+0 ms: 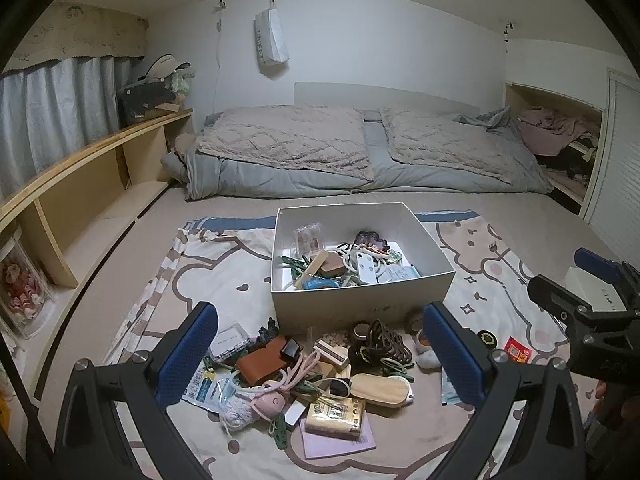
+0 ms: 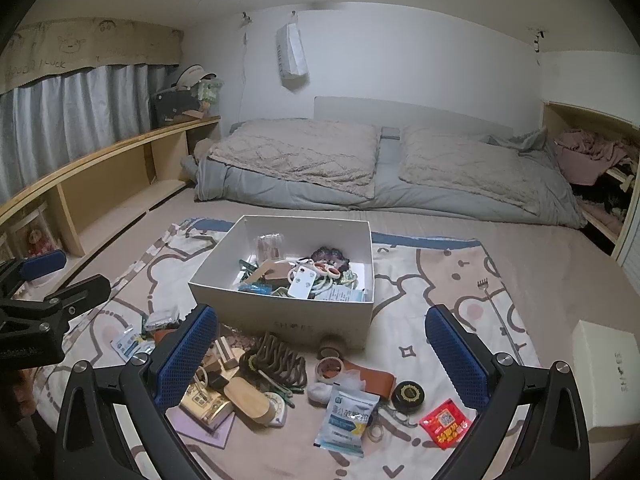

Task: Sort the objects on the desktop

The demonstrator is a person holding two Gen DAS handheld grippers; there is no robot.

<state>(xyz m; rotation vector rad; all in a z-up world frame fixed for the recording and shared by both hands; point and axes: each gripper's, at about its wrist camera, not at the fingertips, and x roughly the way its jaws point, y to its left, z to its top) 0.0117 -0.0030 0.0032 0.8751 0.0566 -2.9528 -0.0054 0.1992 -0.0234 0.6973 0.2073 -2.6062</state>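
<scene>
On the patterned blanket [image 2: 440, 280], near side: loose pile of small items [image 1: 320, 376], just before white box [image 1: 360, 300], part-filled. Left claw [image 1: 320, 356] and right claw [image 2: 320, 356]: both spread wide, empty. Advice: single out one top-lying piece, descend squarely.

Both cameras sit low over a patterned blanket [image 1: 472, 280] spread on a bed, each looking forward between its own blue-padded fingers toward the far wall and the grey bedding.

The left wrist view looks from the left, with the white box [image 1: 360, 300] just right of centre and the right claw [image 1: 576, 280] entering at its right edge.

The right wrist view looks from the right, with the same box [image 2: 280, 308] left of centre and the left claw [image 2: 60, 276] at its left edge.

Both views are close to the scattered clutter in front of the box, and share the box, the clutter, the blanket and the wooden shelf [image 1: 100, 148] on the left.
</scene>
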